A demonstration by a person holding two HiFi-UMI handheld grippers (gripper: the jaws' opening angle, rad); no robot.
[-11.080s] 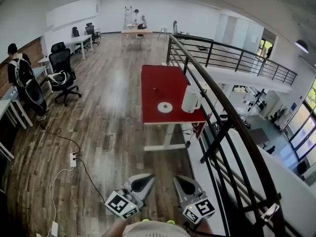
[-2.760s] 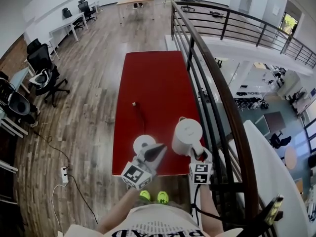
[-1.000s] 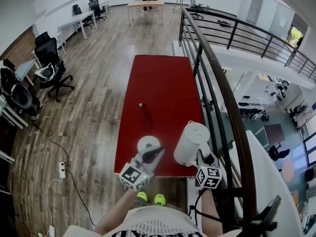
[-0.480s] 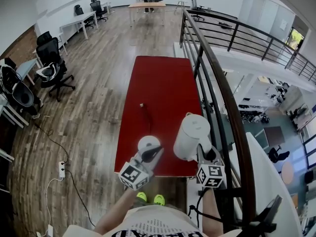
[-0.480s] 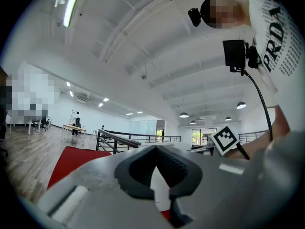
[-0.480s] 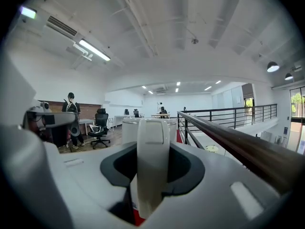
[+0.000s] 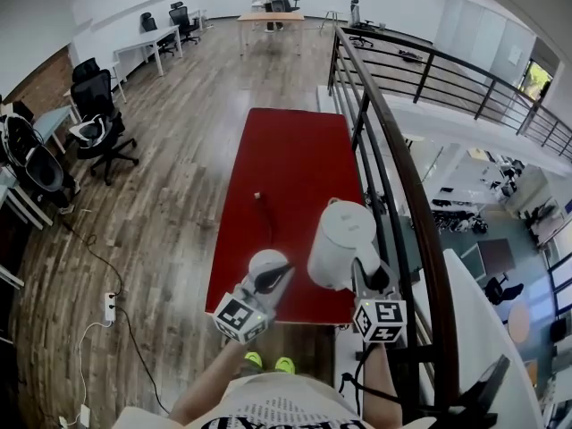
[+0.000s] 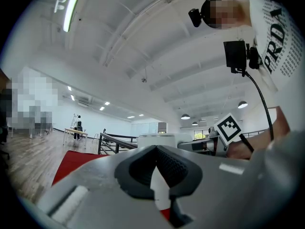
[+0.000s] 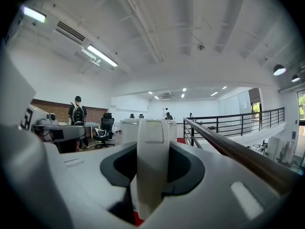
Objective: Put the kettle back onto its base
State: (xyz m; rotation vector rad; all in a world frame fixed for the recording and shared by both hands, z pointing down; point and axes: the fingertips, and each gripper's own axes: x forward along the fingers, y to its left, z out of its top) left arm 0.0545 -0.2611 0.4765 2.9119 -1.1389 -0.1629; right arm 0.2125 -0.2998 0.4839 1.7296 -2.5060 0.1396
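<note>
Above the red table (image 7: pixel 286 155), the right claw (image 7: pixel 367 276) grips the kettle (image 7: pixel 340 238).

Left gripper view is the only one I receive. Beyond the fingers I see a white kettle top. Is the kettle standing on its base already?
Observer: No. In the head view the kettle is apart from the round white base, at its right.
Operator: What holds it, please?
Observer: The right gripper; its fingers are closed on the kettle's handle.
Operator: And where is my left gripper?
Observer: The left gripper points over the base's near side; whether it touches, I cannot tell.
</note>
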